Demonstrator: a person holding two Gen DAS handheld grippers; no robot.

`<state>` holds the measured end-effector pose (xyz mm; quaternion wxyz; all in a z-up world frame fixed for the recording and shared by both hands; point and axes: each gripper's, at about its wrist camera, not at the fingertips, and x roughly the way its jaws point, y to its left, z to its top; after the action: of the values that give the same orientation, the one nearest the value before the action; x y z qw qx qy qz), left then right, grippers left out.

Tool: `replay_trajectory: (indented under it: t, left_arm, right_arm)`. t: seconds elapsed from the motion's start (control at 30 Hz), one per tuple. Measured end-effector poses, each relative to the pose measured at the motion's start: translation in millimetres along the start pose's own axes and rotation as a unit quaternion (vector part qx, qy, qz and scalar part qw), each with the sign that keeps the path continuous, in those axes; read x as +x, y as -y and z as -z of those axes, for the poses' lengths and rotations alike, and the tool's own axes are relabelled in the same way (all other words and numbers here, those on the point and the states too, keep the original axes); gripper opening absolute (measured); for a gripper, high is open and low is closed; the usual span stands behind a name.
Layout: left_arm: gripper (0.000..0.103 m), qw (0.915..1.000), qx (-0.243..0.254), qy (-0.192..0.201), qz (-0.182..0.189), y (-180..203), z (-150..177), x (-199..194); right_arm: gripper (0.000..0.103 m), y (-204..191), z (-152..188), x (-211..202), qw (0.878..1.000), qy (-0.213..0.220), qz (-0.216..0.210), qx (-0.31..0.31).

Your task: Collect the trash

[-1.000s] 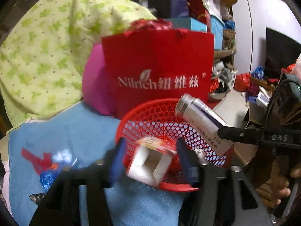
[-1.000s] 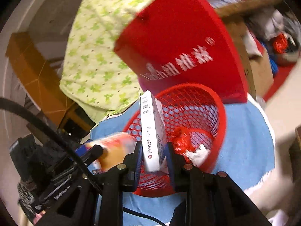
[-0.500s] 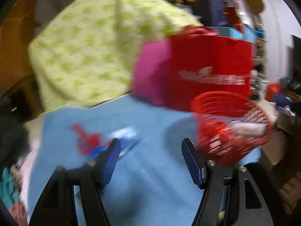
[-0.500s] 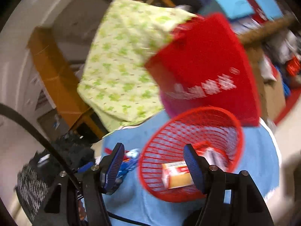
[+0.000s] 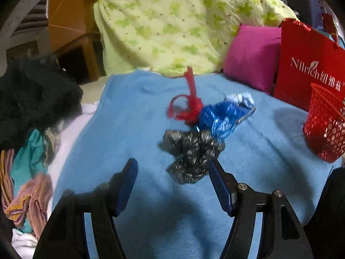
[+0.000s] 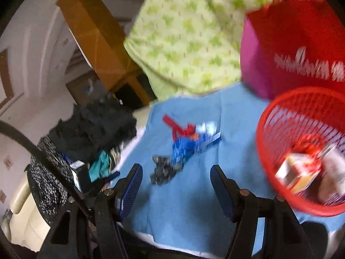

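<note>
A crumpled black plastic bag (image 5: 190,153) lies on the blue cloth (image 5: 133,129), with a blue bag (image 5: 222,116), a red bag strip (image 5: 189,105) and a white wad (image 5: 241,98) just behind it. My left gripper (image 5: 173,172) is open and empty, right in front of the black bag. The red mesh basket (image 6: 267,151) stands at the right and holds a small carton (image 6: 295,172) and a white tube (image 6: 332,168). My right gripper (image 6: 175,179) is open and empty, above the cloth left of the basket; the trash pile (image 6: 183,149) lies ahead of it.
A red paper bag (image 5: 306,69) and a magenta cushion (image 5: 252,54) stand behind the basket (image 5: 325,127). A green patterned quilt (image 5: 172,21) is at the back. Dark and coloured clothes (image 5: 32,112) are heaped at the left edge of the cloth.
Both grippers opened and dropped the carton and the white tube into the basket. Both then swung left, toward the pile of bags on the cloth.
</note>
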<state>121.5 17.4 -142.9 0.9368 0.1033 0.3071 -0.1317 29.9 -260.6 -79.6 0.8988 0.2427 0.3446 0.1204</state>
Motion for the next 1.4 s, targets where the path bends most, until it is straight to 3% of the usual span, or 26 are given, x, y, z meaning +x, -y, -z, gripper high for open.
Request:
replay_trajectory:
  t: [0.2, 0.33, 0.63, 0.83, 1.0, 1.1, 1.23, 1.33, 1.37, 1.4]
  left_arm:
    - [0.068, 0.9987, -0.011, -0.038, 0.033, 0.4, 4.0, 22.3]
    - [0.068, 0.9967, -0.013, -0.059, 0.055, 3.0, 0.5, 40.5]
    - [0.068, 0.9889, -0.008, -0.118, 0.09, 7.9, -6.1, 86.2]
    - [0.067, 0.9869, -0.01, -0.118, 0.11, 12.8, -8.6, 96.0]
    - [0.025, 0.9831, -0.027, -0.133, 0.124, 5.9, -9.4, 105.7]
    - [0.01, 0.9816, -0.045, -0.133, 0.13, -2.1, -10.3, 107.9]
    - [0.007, 0.9815, -0.067, -0.117, 0.136, -12.4, -14.7, 105.2]
    - [0.005, 0.9841, -0.081, -0.1, 0.123, -23.3, -18.4, 102.4]
    - [0.005, 0.9846, -0.089, -0.095, 0.117, -27.9, -19.4, 102.0]
    - [0.005, 0.9853, -0.096, -0.09, 0.109, -32.6, -19.9, 100.9]
  right_arm:
    - [0.069, 16.9, 16.3, 60.7, 0.996, -0.078, 0.016, 0.028]
    - [0.069, 23.3, 8.5, 99.2, 0.993, -0.104, 0.013, 0.047]
    - [0.07, 57.4, -32.4, 181.9, 0.983, -0.109, 0.055, 0.134]
    - [0.07, 77.7, -61.6, 229.5, 0.971, -0.107, 0.099, 0.189]
    - [0.07, 88.1, -87.0, 239.2, 0.962, -0.064, 0.13, 0.231]
    - [0.07, 83.9, -99.5, 241.3, 0.965, -0.051, 0.15, 0.208]
    - [0.07, 76.9, -113.4, 253.0, 0.971, -0.047, 0.152, 0.178]
    - [0.069, 66.5, -119.1, 272.3, 0.977, -0.082, 0.148, 0.127]
    - [0.062, 61.0, -118.0, 276.6, 0.978, -0.09, 0.16, 0.097]
    - [0.045, 55.6, -116.3, 280.2, 0.978, -0.099, 0.17, 0.068]
